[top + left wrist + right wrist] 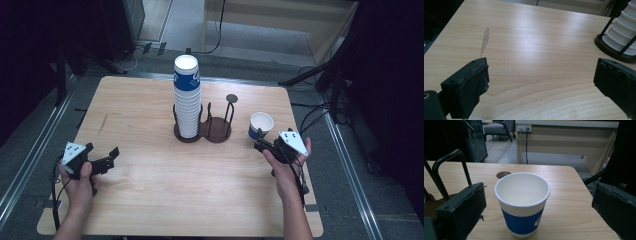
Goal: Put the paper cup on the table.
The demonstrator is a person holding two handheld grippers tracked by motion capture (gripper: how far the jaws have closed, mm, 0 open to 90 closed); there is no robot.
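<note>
A white paper cup with a blue band (261,125) (522,202) stands upright and empty on the wooden table (150,190), right of centre. My right gripper (260,141) (540,190) is open, one jaw on each side of the cup with a gap on both sides. A tall stack of the same cups (187,97) (621,35) sits in the left ring of a black wire holder (218,129); the right ring holds nothing. My left gripper (102,150) (541,82) is open over bare wood near the table's left edge.
The holder's black wire loop (449,167) rises just left of my right gripper. A pale scuff mark (484,40) lies on the wood ahead of the left gripper. Dark stands and cables (320,115) surround the table on the floor.
</note>
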